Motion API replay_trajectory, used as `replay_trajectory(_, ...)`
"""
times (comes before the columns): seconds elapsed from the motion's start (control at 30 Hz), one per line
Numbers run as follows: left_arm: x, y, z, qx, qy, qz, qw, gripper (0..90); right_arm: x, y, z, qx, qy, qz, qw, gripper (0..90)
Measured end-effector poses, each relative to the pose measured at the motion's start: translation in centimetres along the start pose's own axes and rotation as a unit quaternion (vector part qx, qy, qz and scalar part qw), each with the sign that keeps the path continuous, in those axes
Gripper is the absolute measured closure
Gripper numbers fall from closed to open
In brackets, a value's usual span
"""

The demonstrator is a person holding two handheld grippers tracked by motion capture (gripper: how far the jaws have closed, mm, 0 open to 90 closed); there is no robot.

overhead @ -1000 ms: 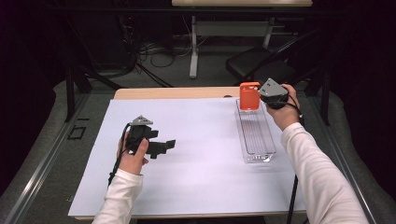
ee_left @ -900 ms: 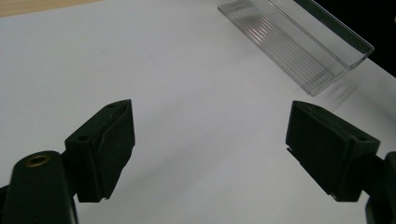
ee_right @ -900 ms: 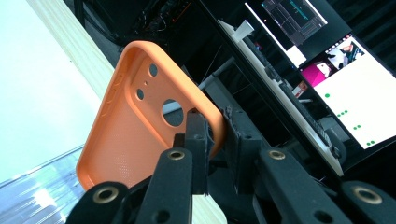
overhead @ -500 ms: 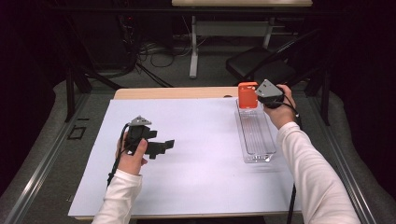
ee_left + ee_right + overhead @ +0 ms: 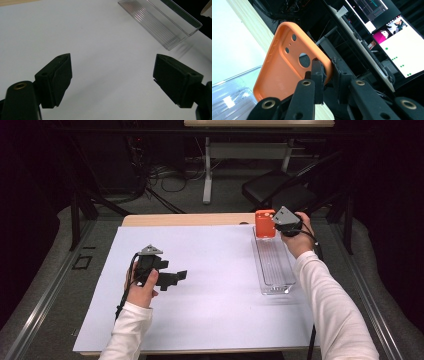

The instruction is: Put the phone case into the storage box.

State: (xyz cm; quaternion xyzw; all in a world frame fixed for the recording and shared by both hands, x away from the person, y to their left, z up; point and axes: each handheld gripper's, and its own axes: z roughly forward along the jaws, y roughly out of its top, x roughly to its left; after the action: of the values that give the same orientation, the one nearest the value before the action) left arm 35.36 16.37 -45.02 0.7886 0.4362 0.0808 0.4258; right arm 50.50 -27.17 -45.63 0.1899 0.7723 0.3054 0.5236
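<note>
Case (image 5: 265, 223) is the story here, an orange phone case hanging over the far end of the clear tray (image 5: 274, 270). Over at the left, the left gripper (image 5: 172, 278) rests on the white sheet (image 5: 210, 300), jaws spread wide with nothing between them, well apart from the tray. At the right, the right gripper (image 5: 327, 75) pinches the case's side wall, long axis near upright, the tray's length running straight toward the person below it.

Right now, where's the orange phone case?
High view: the orange phone case is at the table's far right, pinched by its edge in the right gripper, just above the far end of the clear tray.
</note>
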Motion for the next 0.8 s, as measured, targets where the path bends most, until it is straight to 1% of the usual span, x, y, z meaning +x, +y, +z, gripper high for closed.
replay_trajectory(0.13, -0.1, 0.0, -0.1, 0.002, -0.001, 0.001, 1.0, 16.2, 0.2, -0.1, 0.3, 0.001, 0.003, 0.002, 1.0, 80.4)
replay_trajectory(0.2, -0.1, 0.0, -0.1, 0.0, -0.001, 0.0, 1.0, 16.2, 0.4, -0.1, 0.4, 0.0, 0.005, -0.002, 1.0, 80.4)
replay_trajectory(0.33, 0.0, 0.0, -0.2, 0.0, 0.0, 0.0, 1.0, 16.2, 0.6, 0.1, 0.6, 0.001, 0.007, -0.002, 1.0, 80.4)
replay_trajectory(0.53, -0.1, -0.1, 0.0, -0.002, 0.0, 0.0, 1.0, 16.2, 0.6, -0.2, 0.9, 0.006, 0.01, 0.0, 0.9999, 80.4)
replay_trajectory(0.67, -0.1, -0.1, 0.0, 0.002, 0.0, 0.0, 1.0, 16.2, 0.7, -0.4, 1.1, 0.011, 0.012, 0.002, 0.9999, 80.3)
replay_trajectory(0.8, 0.0, -0.1, 0.0, 0.004, -0.001, 0.001, 1.0, 16.2, 0.7, -0.5, 1.2, 0.01, 0.011, 0.004, 0.9999, 80.3)
